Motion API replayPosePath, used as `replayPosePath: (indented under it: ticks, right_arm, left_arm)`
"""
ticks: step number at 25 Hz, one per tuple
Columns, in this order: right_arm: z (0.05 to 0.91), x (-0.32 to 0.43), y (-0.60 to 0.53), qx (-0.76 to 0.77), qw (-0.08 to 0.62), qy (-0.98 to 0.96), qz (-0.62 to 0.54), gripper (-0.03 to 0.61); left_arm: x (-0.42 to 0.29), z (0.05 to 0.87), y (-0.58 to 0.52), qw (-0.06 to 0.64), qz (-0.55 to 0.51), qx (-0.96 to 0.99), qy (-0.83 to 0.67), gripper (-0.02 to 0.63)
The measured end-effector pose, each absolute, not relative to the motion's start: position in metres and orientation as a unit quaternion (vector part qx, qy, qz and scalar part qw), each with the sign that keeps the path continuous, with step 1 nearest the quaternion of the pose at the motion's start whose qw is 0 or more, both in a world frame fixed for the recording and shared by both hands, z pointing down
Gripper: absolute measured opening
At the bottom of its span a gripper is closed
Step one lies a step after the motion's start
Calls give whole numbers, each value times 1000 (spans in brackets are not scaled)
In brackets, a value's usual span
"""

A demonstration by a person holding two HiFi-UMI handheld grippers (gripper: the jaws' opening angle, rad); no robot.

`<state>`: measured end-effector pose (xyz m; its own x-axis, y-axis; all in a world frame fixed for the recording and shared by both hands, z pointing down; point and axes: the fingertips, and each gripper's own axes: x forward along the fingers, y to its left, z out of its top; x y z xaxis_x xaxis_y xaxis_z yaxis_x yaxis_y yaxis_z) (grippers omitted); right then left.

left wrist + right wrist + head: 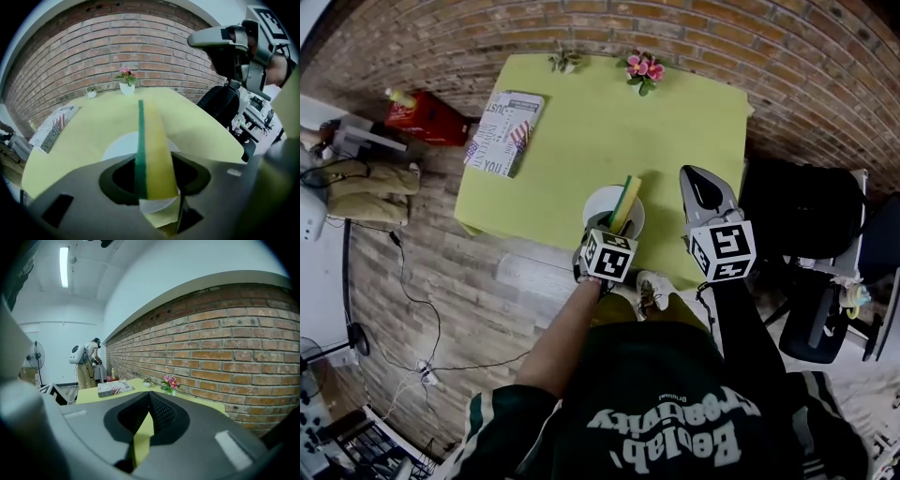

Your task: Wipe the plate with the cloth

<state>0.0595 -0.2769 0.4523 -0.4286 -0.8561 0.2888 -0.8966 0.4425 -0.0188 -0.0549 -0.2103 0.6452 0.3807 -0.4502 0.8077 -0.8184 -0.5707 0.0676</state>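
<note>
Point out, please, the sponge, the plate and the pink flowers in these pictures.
sponge (157,154), left gripper view, on its yellow face.
plate (119,145), left gripper view, on the bare white surface left of the sponge.
pink flowers (641,67), head view, on the blossoms.

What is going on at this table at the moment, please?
A person holds a two-jaw gripper in each hand at a yellow-green table. The left gripper is shut on a yellow and green sponge, held on edge over the white plate; contact can't be judged. The right gripper is shut and empty, held beside the plate.
</note>
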Motion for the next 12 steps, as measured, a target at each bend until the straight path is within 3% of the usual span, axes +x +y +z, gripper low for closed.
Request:
replayPosePath:
  ticks: [3,6,7,8,12]
  right_arm:
    - [453,61,-277,518,116,-842,90,12]
    - [451,61,-278,516,113,-845,90,12]
    - [450,61,-278,515,113,-845,90,11]
    - [450,62,-278,514,113,-846,89,12]
    - [451,64,-279,512,115,-847,88,12]
  left_arm:
    - [-49,647,-204,246,393,804,-373,264]
    - [-46,647,-202,247,397,810,-354,289]
    - [-46,645,-203,245,396,811,-355,242]
    - [-45,644,-204,244,396,810,-357,156]
    - [-39,643,-203,238,402,809,-357,135]
